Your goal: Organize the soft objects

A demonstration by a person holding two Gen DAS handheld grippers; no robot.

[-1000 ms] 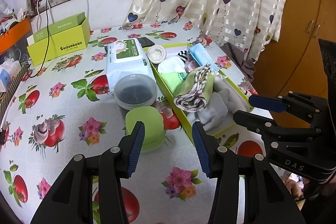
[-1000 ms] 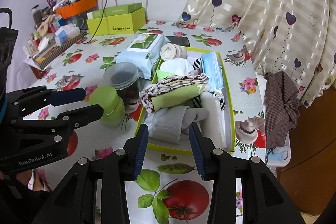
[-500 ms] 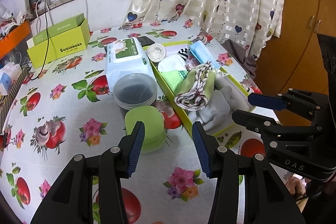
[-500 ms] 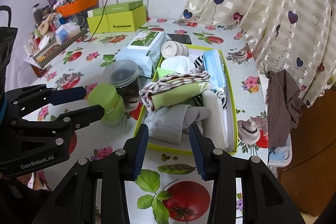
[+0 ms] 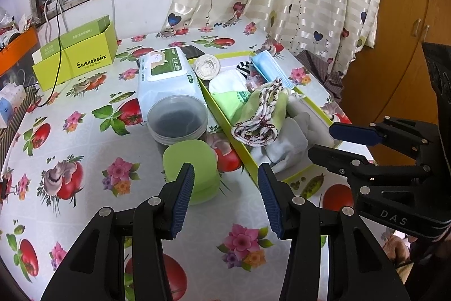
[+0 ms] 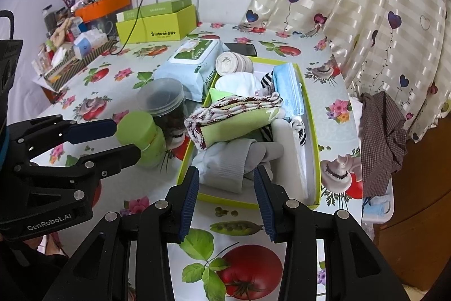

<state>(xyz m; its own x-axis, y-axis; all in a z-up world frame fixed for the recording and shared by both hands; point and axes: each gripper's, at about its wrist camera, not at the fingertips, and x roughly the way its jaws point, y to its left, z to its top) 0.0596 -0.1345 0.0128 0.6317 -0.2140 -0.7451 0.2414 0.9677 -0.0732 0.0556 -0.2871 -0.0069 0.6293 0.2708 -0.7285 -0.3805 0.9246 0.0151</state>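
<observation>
Fingers: left gripper (image 5: 226,196) open, empty | right gripper (image 6: 226,198) open, empty | change: none, both unmoved

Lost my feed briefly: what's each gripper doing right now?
Left gripper: open, holding nothing.
Right gripper: open, holding nothing.

Tray (image 6: 312,131): lime-green, shallow, rectangular, full of soft items
Folded cloth (image 6: 239,117): green with patterned trim, lying across the middle
Grey socks (image 6: 236,162): bundled at near end
Blue masks (image 6: 287,86): stacked along the tray's right wall
</observation>
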